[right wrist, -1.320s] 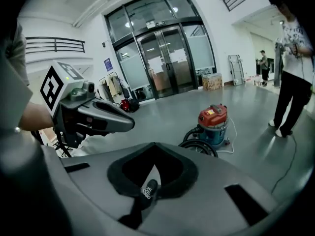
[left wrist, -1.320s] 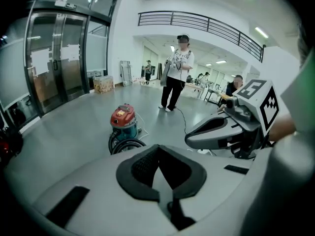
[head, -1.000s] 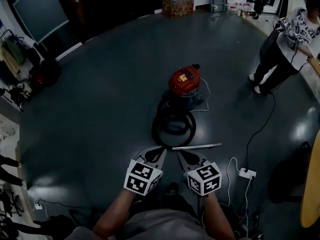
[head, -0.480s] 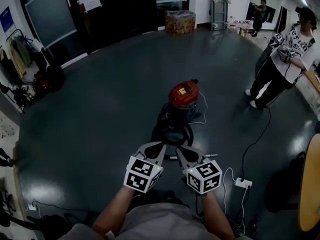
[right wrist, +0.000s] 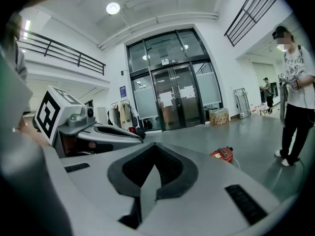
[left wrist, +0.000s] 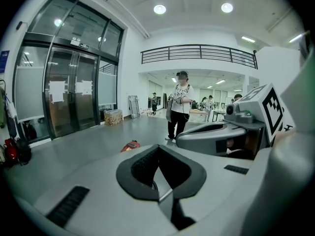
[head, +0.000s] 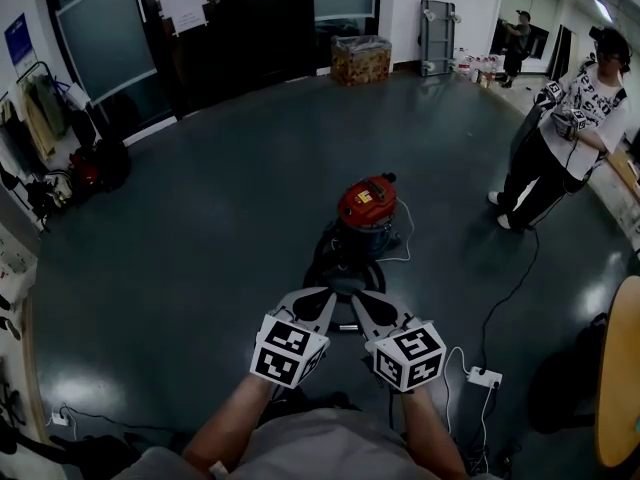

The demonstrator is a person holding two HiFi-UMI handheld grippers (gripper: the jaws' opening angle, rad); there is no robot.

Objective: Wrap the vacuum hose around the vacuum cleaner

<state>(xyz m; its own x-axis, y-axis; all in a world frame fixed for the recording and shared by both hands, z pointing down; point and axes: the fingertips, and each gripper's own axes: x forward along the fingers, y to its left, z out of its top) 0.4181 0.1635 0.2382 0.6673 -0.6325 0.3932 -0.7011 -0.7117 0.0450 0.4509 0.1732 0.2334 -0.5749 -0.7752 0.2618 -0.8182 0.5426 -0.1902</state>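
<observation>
The vacuum cleaner stands on the dark floor in the middle of the hall, red lid up. Its black hose lies looped on the floor against its near side, not wound up round the body. A thin white cord trails off to the right of the canister.

Both claws hang in the air on the near side of the machine, pointing toward it and not touching it. In the head view the left gripper and the right gripper sit side by side, and their tips overlap the near edge of the hose loop. Each gripper view shows the red lid small and far beyond the tips — well apart.

The left gripper has its jaws pressed together with nothing held, and the vacuum cleaner lies beyond them to the left. The right gripper is likewise closed and empty — the vacuum cleaner sits beyond it to the right.

Further out, a white power strip lies near right, with a black cable running toward a person standing far right. A cardboard box sits by the far wall.
</observation>
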